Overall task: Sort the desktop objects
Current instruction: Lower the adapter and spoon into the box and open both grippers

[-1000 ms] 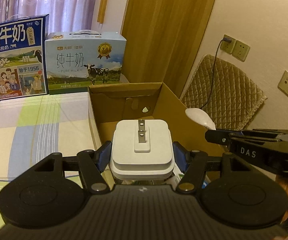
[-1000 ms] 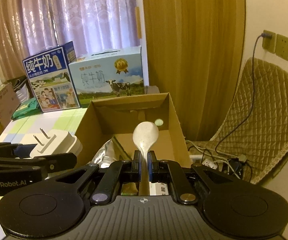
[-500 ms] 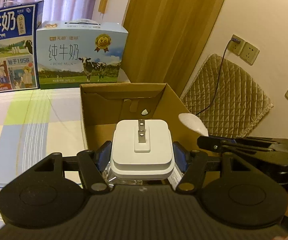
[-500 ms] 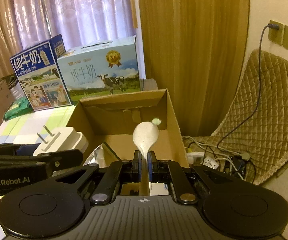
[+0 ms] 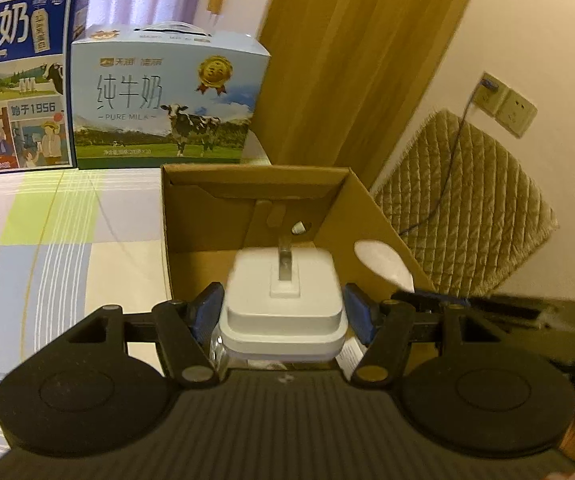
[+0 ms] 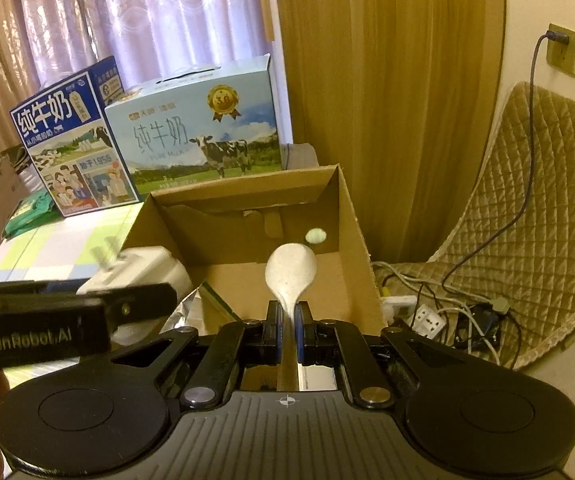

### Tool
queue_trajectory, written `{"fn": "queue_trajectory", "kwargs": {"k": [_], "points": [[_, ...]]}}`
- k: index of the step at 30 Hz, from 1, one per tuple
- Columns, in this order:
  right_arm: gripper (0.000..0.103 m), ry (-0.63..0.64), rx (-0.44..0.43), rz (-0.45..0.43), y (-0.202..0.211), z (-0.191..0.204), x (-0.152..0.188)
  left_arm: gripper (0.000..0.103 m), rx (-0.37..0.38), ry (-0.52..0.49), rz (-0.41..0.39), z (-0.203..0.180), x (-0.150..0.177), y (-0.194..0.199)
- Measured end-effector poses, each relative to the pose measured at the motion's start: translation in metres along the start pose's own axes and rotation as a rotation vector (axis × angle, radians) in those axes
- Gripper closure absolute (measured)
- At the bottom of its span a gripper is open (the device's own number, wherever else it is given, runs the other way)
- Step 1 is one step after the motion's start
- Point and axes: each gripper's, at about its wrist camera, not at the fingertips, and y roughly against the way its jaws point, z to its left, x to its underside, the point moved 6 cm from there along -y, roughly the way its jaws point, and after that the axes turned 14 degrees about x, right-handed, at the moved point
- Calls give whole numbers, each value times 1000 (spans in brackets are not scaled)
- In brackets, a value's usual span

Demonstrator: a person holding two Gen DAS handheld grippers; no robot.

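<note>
Your left tongs (image 5: 284, 312) pinch the white plug adapter (image 5: 283, 300) by its flat sides, a rigid, smooth block; your right tongs (image 6: 286, 322) clamp the light, stiff spoon (image 6: 290, 270) by its handle, both held above the cardboard box (image 6: 349, 240).

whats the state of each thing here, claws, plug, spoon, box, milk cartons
left claw: shut on the plug
plug: gripped, prongs pointing up, above the box
right claw: shut on the spoon
spoon: held by its handle, bowl forward over the box
cardboard box: open, flaps up
milk cartons: upright, closed, side by side
</note>
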Motion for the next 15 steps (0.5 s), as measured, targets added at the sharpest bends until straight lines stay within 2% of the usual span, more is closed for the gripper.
{"fn": "queue_trajectory", "kwargs": {"k": [1,2,7,15], "points": [[100,-2,-1,2,-1,0,0,31,4,12,-5,2,-2,0],[100,-3,-2,4,-2,0,-1,31,6,20,-16,3,-5,2],[100,-3,-1,5,-3,0,-1,31,-1,7,-47,5,-13,16],[99,-3,-20,5,-4,9,-4,31,-21,-6,-53,9,-12,30]]}}
